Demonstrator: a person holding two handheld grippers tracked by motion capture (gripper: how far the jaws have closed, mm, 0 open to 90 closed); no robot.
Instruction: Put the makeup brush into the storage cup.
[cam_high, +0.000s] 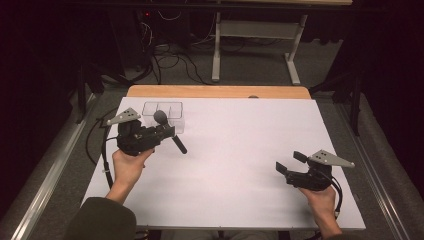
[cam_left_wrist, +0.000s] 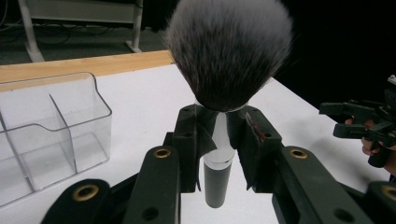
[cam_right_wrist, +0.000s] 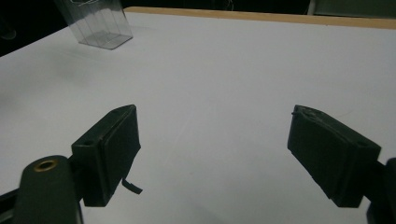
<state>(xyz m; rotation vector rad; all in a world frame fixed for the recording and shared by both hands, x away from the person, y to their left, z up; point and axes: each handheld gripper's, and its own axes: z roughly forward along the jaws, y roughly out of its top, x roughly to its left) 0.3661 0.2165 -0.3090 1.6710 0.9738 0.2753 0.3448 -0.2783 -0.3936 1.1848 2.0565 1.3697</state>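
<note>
High view: left gripper (cam_high: 167, 132) is held above the white table (cam_high: 240, 165), jaws closed on a brush (cam_high: 169, 131); the brush's grey tuft sticks out past the jaws on the far side, the dark handle on the near side, slanting toward the table's middle. A clear organizer (cam_high: 165, 114) stands just beyond the jaws, near the table's far left corner; touching or not, cannot tell. Right gripper (cam_high: 290, 162) is well apart, near the right edge, jaws spread and holding nothing. Left gripper view: the two jaws clamp the brush (cam_left_wrist: 219, 135) at its pale neck, just under the tuft; the tuft (cam_left_wrist: 229, 51) rises above the jaws, the dark handle end hangs below them, off the table. The organizer (cam_left_wrist: 46, 135), with dividers, sits left of the jaws. The right gripper (cam_left_wrist: 355, 123) shows off to the right of the jaws, farther away. Right gripper view: jaws stand wide apart over bare table (cam_right_wrist: 219, 79), nothing between them; the organizer (cam_right_wrist: 95, 23) lies far ahead, left of the left jaw.
</note>
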